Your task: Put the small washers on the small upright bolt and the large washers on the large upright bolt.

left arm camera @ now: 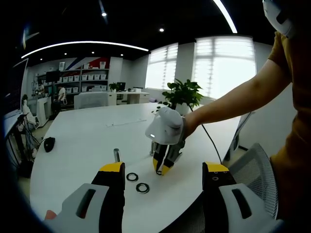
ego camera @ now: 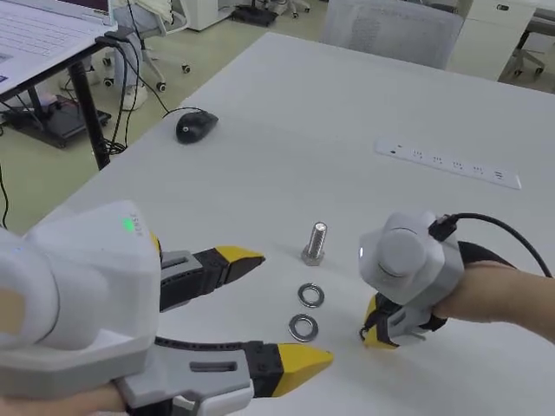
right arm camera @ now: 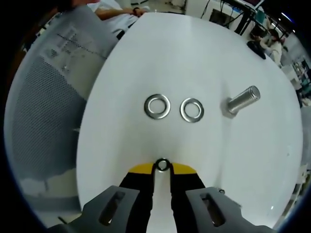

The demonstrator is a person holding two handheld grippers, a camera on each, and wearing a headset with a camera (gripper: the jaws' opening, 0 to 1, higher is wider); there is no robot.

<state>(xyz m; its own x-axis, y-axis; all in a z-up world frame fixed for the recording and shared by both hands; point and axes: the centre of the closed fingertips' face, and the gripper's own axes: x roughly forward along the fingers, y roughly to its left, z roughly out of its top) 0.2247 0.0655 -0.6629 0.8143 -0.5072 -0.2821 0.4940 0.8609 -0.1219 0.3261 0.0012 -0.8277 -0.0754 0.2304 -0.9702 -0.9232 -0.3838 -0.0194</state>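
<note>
A steel bolt (ego camera: pixel 316 243) (left arm camera: pixel 116 154) (right arm camera: pixel 242 100) stands upright on the white table (ego camera: pixel 347 121). Two large washers (ego camera: pixel 310 295) (ego camera: pixel 303 328) lie flat just in front of it, also seen side by side in the right gripper view (right arm camera: pixel 157 106) (right arm camera: pixel 192 110). To their right, my right gripper (ego camera: pixel 379 336) (right arm camera: pixel 163 170) points down at the tabletop, shut on a small washer (right arm camera: pixel 163 165) pinched at its yellow tips. My left gripper (ego camera: pixel 273 308) (left arm camera: pixel 164 170) hovers open on the washers' left, nothing between its fingers.
A black mouse (ego camera: pixel 195 126) lies at the table's far left and a white power strip (ego camera: pixel 447 162) at the far right. A mesh chair (ego camera: pixel 390 30) stands beyond the far edge. A side desk with a laptop (ego camera: pixel 39 30) stands on the left.
</note>
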